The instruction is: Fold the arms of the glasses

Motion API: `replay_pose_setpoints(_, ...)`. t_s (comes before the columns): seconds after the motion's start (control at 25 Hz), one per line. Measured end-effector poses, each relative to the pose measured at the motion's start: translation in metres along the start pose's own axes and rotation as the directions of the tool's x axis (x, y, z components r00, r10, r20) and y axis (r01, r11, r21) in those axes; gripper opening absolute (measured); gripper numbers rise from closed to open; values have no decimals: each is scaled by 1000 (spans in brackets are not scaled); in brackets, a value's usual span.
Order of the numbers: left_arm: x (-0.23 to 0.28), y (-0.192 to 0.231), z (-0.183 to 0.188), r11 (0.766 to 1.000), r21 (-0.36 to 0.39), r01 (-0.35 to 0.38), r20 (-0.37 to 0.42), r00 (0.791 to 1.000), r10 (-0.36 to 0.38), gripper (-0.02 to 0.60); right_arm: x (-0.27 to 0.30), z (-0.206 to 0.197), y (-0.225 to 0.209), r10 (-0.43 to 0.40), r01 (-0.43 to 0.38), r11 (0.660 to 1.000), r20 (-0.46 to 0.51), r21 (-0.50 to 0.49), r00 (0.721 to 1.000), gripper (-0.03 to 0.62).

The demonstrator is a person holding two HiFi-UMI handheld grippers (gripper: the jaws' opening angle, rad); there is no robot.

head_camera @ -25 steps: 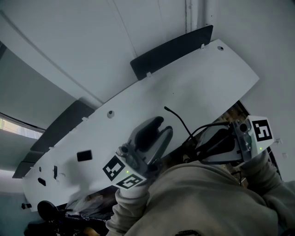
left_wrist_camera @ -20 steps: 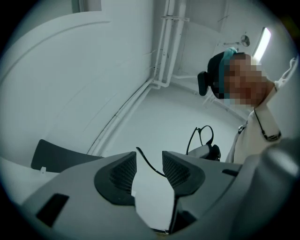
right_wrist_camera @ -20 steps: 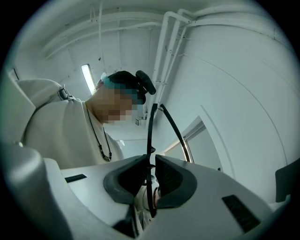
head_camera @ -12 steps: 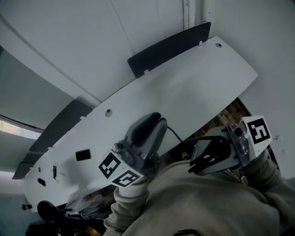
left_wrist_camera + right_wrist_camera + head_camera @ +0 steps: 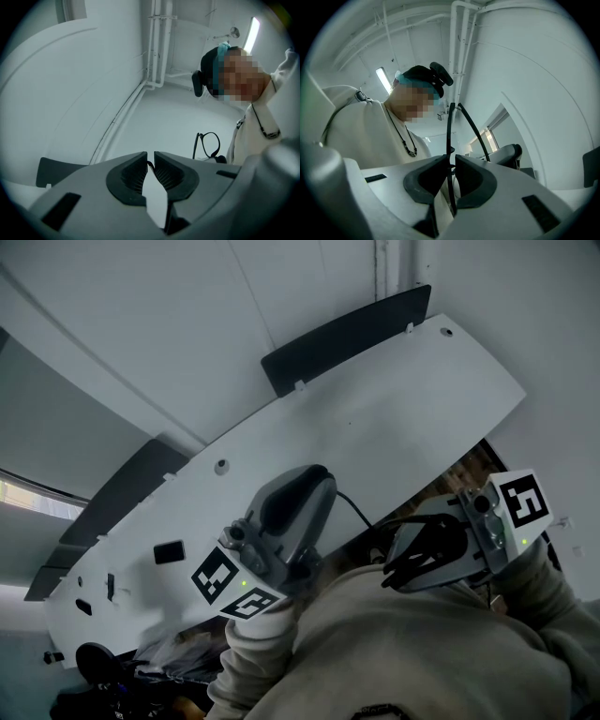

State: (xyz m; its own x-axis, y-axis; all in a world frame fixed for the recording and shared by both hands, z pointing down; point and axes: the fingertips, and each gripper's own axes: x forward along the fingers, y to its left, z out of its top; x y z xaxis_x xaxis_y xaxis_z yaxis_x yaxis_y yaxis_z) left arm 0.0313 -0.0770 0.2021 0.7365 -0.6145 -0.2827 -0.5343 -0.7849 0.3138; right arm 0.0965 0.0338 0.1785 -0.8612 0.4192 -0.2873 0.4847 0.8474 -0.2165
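The black thin-rimmed glasses (image 5: 424, 524) hang in the air between my two grippers. My right gripper (image 5: 392, 570) is shut on the front frame, a thin black rim (image 5: 450, 140) running upright between its pads. One arm (image 5: 472, 125) slants up and away from it. My left gripper (image 5: 317, 480) faces it from the left. Its jaws are closing, and the thin dark tip of a glasses arm (image 5: 149, 163) sits in the narrow slit between the pads. From the left gripper view, one lens ring (image 5: 210, 144) shows beyond the jaws.
A long white curved panel (image 5: 394, 409) with dark pads (image 5: 347, 338) fills the head view behind the grippers. The person's cream sleeves (image 5: 422, 643) fill the bottom. White pipes (image 5: 157, 47) run along the wall. A lit lamp (image 5: 251, 33) hangs overhead.
The left gripper's jaws have narrowed from wide apart to a thin slit on the glasses arm. The right gripper has rolled a little and shifted left with the glasses.
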Motion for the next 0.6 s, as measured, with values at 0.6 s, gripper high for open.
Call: replay_pose_setpoints(0.6, 6, -11, 4, 998, 15, 55, -18, 998, -54, 40, 5, -16, -10, -1, 4, 991, -26, 134, 1000, 66)
